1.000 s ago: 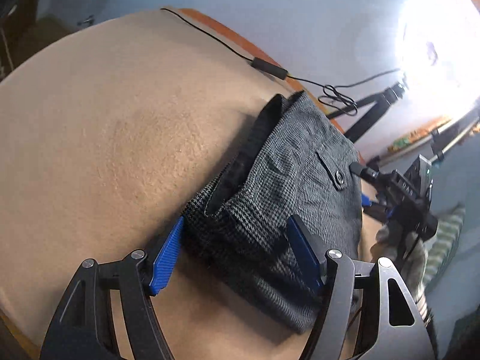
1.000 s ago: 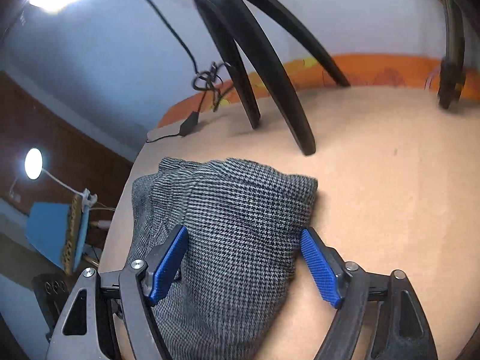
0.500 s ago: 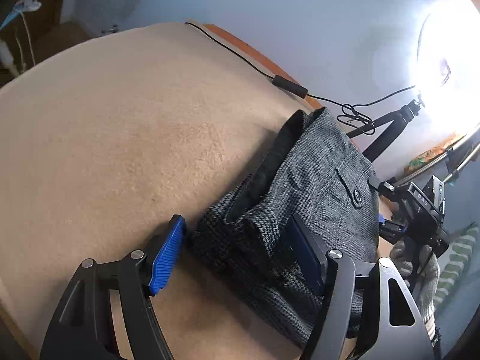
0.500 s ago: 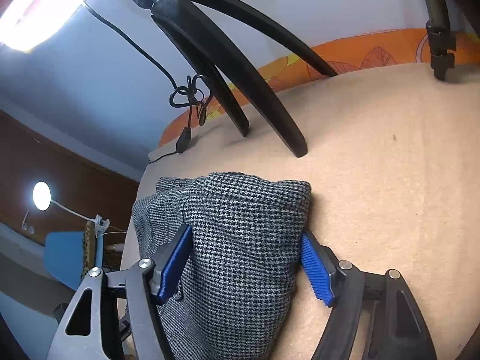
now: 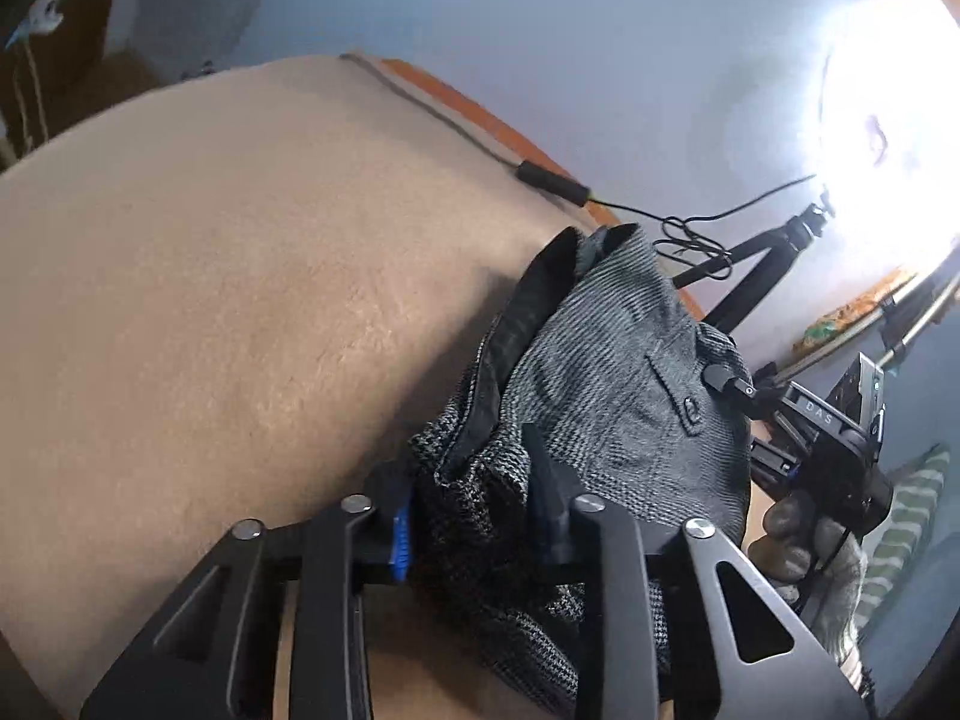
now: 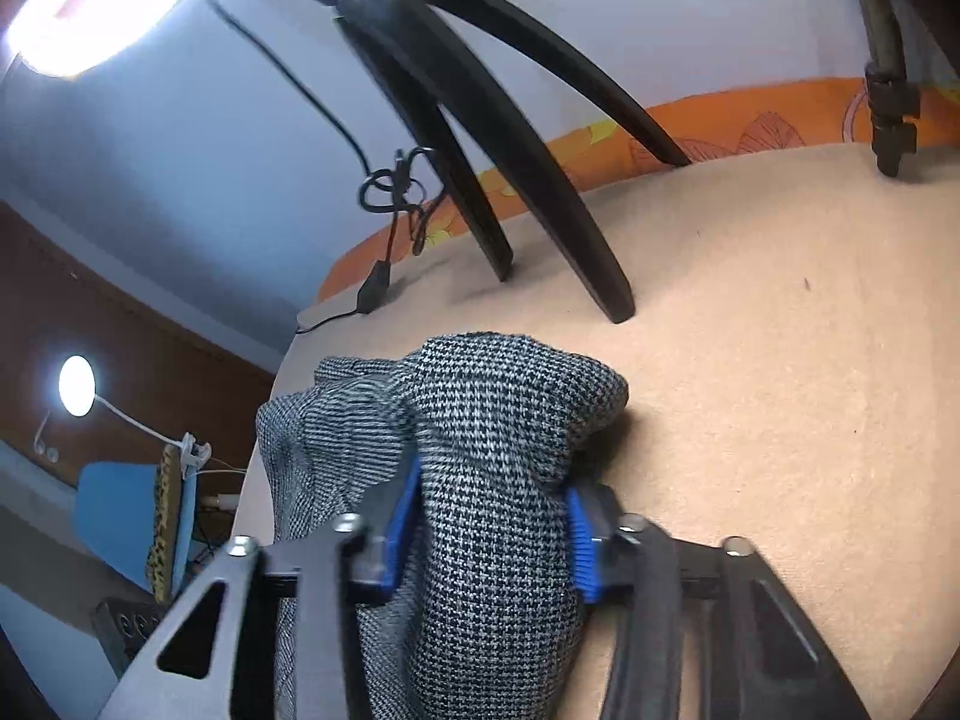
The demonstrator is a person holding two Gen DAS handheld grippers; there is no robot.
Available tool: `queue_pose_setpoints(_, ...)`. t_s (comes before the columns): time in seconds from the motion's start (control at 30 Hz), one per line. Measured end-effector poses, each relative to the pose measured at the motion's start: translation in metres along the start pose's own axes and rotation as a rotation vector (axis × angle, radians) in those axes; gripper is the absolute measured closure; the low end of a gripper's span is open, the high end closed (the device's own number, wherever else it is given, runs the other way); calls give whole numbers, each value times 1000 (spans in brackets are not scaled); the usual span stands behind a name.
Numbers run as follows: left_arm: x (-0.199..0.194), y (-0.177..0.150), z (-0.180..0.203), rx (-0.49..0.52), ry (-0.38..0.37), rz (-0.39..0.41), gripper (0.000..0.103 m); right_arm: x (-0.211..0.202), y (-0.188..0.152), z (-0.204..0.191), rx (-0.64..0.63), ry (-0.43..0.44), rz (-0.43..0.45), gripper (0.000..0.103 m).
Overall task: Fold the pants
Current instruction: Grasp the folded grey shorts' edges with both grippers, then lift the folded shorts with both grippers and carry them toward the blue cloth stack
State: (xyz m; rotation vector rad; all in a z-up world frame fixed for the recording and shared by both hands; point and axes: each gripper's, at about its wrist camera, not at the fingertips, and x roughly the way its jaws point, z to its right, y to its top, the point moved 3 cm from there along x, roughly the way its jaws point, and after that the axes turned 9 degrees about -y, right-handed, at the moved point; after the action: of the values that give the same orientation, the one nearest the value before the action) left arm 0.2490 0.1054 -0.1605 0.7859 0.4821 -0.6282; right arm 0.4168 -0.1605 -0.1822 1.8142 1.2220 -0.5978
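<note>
**Desk:** Left wrist view first: how do the pants (image 5: 612, 396) look?

**Photographer:** Grey houndstooth cloth, bunched in a thick folded pile on the tan counter (image 5: 228, 312), toward its right side. A dark lining shows along the raised waistband edge, and a buttoned pocket flap faces up. A black cord runs along the counter's far edge behind the pile.

**Desk:** And the left gripper (image 5: 474, 516)?

**Photographer:** It points down at a slant onto the near end of the pile. Its blue-padded fingers (image 5: 401, 534) are closing, with a gathered wad of fabric between them; both pads press into the cloth.

**Desk:** What does the right wrist view give?

**Photographer:** The same pants (image 6: 498, 420), seen from the other end: a rounded, folded hump of houndstooth rising between the fingers, with more cloth trailing off to the left toward the counter (image 6: 780, 360) edge. Black tripod legs (image 6: 540, 192) stand on the counter just beyond.

**Desk:** The right gripper (image 6: 489, 522)?

**Photographer:** Also angled downward, its jaws closing, blue fingers (image 6: 581, 546) squeezing the hump from either side. In the left wrist view, a gloved hand (image 5: 792, 546) holds that gripper at the pile's right.
</note>
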Motion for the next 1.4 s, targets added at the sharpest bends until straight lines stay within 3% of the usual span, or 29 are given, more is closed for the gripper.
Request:
queue_pose_setpoints(0.2, -11, 2, 21, 101, -4, 32, 82, -22, 4, -20, -69, -23, 54, 78)
queue_pose_setpoints(0.5, -30, -3, 44, 196, -33, 42, 85, -63, 0, -65, -235, -74, 133, 81)
queue_pose_setpoints(0.77, -36, -15, 84, 259, -107, 30, 86, -107, -1, -75, -286, -90, 201, 82)
queue_pose_setpoints(1.0, -28, -31, 143, 327, -208, -2, 87, -158, 1, -53, -288, -142, 256, 82)
queue_pose_setpoints(1.4, 5, -68, 265, 450, -377, -52, 87, -271, 24, 35, -239, -258, 360, 83)
